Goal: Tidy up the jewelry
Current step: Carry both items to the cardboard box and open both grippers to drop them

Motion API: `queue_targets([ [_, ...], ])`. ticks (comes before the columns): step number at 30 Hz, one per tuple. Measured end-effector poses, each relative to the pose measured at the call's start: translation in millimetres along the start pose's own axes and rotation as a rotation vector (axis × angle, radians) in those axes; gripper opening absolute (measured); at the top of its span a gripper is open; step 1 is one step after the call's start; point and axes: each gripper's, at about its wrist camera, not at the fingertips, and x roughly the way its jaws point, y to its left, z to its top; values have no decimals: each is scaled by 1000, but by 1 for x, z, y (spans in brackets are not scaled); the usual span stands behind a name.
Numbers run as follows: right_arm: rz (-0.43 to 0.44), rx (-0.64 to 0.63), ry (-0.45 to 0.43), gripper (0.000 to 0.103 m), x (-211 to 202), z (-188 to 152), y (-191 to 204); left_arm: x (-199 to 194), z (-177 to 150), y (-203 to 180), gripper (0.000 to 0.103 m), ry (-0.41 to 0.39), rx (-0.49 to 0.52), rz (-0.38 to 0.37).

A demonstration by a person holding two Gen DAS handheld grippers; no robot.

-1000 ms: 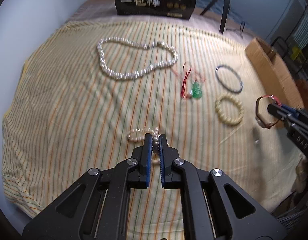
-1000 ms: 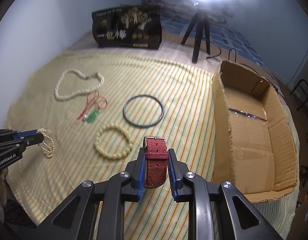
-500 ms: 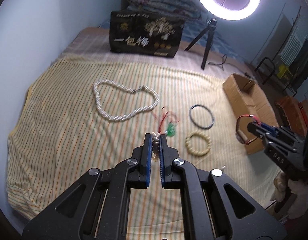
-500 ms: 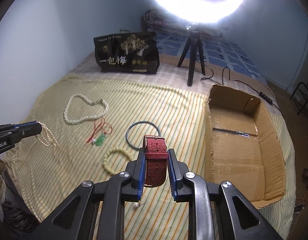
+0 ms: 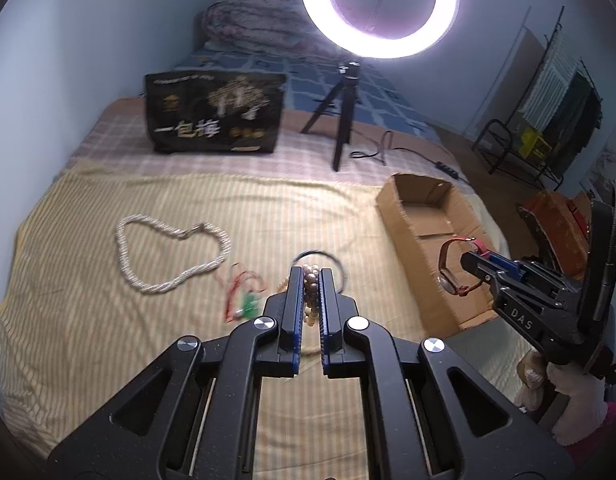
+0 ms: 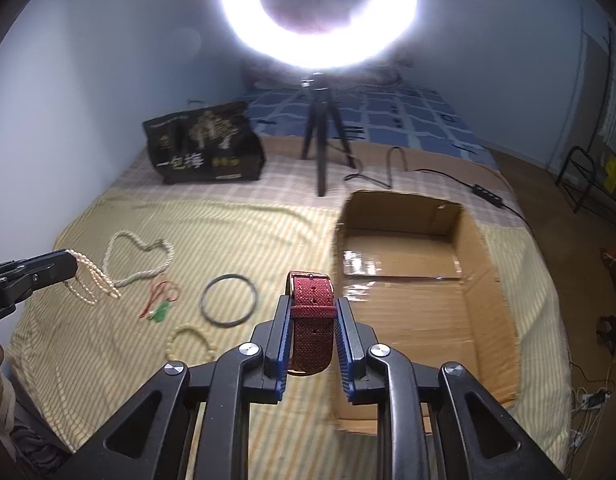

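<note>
My left gripper (image 5: 311,276) is shut on a small pearl bracelet (image 5: 311,280) and holds it in the air above the striped cloth; from the right wrist view the bracelet (image 6: 90,280) hangs from that gripper (image 6: 68,262). My right gripper (image 6: 312,308) is shut on a red-strapped watch (image 6: 311,316), raised beside the open cardboard box (image 6: 408,288). In the left wrist view the watch (image 5: 452,266) and right gripper (image 5: 470,260) hover at the box (image 5: 424,220). On the cloth lie a long pearl necklace (image 6: 140,258), a red-cord green pendant (image 6: 160,300), a dark bangle (image 6: 228,300) and a cream bead bracelet (image 6: 190,342).
A ring light on a black tripod (image 6: 320,152) stands behind the box, with its cable (image 6: 448,178) trailing right. A black printed bag (image 6: 204,144) sits at the back left. The striped cloth (image 6: 248,232) covers the bed. A dark rack (image 5: 520,148) stands at the far right.
Both grippers have risen well above the cloth with their items. The pearl bracelet left the cloth. The right gripper moved the watch toward the box.
</note>
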Motion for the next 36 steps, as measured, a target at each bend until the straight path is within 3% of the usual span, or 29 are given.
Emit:
queue_targets([
  [8, -51, 47, 5, 19, 6, 5, -45, 17, 11, -51, 5, -15, 46, -63],
  [22, -77, 158, 21, 19, 39, 25, -110, 66, 11, -140, 5, 38, 128, -184],
  [36, -92, 190, 42, 20, 69, 31, -137, 113, -1, -174, 5, 118, 167, -209],
])
